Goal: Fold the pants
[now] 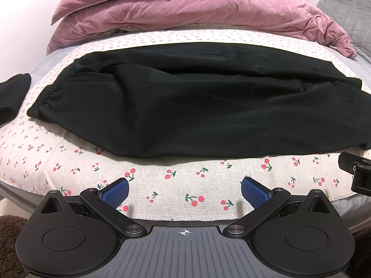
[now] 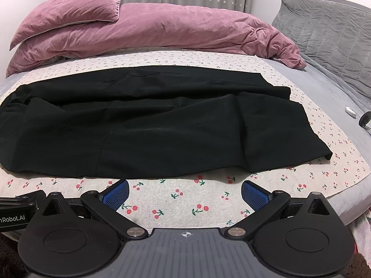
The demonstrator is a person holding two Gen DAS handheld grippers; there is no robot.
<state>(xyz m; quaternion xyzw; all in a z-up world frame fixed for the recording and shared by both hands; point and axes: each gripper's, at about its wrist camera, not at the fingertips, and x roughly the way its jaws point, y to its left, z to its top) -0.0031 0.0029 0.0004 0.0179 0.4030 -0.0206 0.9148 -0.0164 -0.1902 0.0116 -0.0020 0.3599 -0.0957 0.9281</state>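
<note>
The black fabric pants [image 2: 143, 120] ran off the left edge of the right wrist view, so their waistband end was out of sight there. In the left wrist view, a second dark folded garment [image 1: 12, 97] at the middle left was cut by the frame edge, its kind unclear. At the lower right edge of that view only a black fragment of the right gripper [image 1: 356, 171] showed; its fingers were out of frame. A small white object [image 2: 350, 111] at the right of the right wrist view was too small to identify.
</note>
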